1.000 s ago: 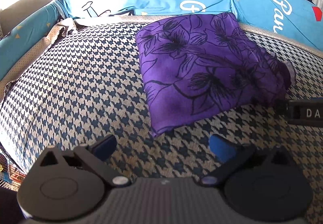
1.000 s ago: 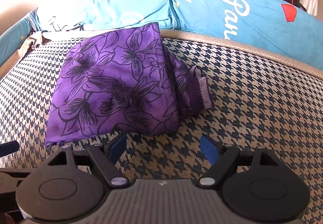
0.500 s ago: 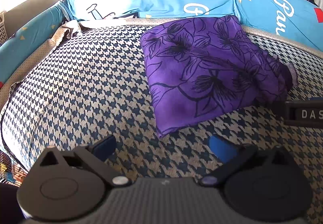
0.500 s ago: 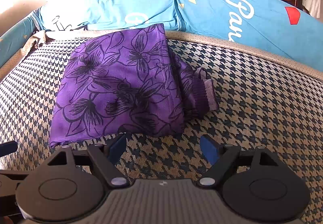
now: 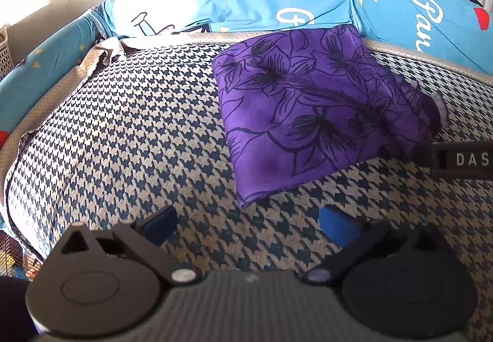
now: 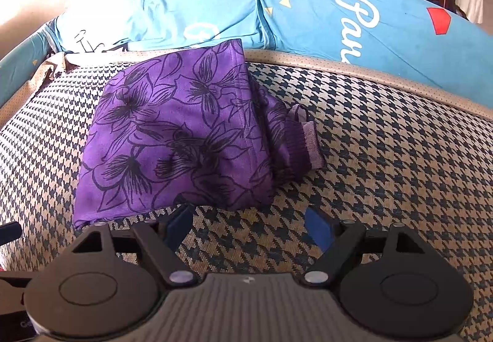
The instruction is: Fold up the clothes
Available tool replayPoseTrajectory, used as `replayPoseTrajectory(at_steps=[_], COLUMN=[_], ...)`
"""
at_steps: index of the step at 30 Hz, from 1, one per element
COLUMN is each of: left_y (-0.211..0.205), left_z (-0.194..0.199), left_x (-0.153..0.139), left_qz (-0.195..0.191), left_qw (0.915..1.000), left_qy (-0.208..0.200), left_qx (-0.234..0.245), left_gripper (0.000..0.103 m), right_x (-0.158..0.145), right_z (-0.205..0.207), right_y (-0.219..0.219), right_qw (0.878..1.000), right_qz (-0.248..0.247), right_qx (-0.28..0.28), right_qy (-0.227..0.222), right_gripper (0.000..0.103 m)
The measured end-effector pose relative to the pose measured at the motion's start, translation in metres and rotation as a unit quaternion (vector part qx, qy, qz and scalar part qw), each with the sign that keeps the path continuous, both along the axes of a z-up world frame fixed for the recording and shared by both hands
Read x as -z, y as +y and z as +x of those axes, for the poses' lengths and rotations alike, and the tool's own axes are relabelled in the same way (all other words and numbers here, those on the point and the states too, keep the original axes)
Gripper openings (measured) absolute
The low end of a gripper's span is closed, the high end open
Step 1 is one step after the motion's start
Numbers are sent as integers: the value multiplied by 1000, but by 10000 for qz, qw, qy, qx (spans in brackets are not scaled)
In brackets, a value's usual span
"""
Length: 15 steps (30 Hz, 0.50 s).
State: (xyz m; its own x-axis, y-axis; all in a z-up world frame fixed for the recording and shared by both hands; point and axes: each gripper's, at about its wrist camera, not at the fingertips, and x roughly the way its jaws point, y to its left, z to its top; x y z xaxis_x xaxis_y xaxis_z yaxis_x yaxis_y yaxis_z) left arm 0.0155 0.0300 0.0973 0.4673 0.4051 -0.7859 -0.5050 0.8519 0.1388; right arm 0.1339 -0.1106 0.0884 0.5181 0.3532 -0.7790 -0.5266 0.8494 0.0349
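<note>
Folding looks nearly done. From the left wrist we see the purple flower-printed cloth garment (image 5: 311,114) folded compactly at centre right, our left gripper (image 5: 248,223) released below it. From the right wrist, a cuff (image 6: 308,141) sticks out; our right gripper (image 6: 248,223) gapes empty.

Purple garment (image 5: 311,114) (image 6: 178,138): we record one piece, thin purple fabric printed with black outlined flowers. Folded into a rough rectangle, lying flat on the houndstooth cover (image 5: 129,138), far edge touching the blue cushions (image 5: 277,0). We note a bunched ribbed cuff (image 6: 305,141) protruding at its right side.
</note>
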Motion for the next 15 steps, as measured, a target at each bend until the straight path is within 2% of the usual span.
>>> replayPoseTrajectory(at_steps=[15], left_y=[-7], left_z=[-3], left_x=[-4], left_qz=[66], left_qw=[10000], left_qy=[-23], left_qx=[33], left_gripper=[103], right_x=[-1], right_z=[-2], right_y=[-4], right_qw=[10000], right_qz=[57], right_qx=[35], right_qy=[-6], right_gripper=[81])
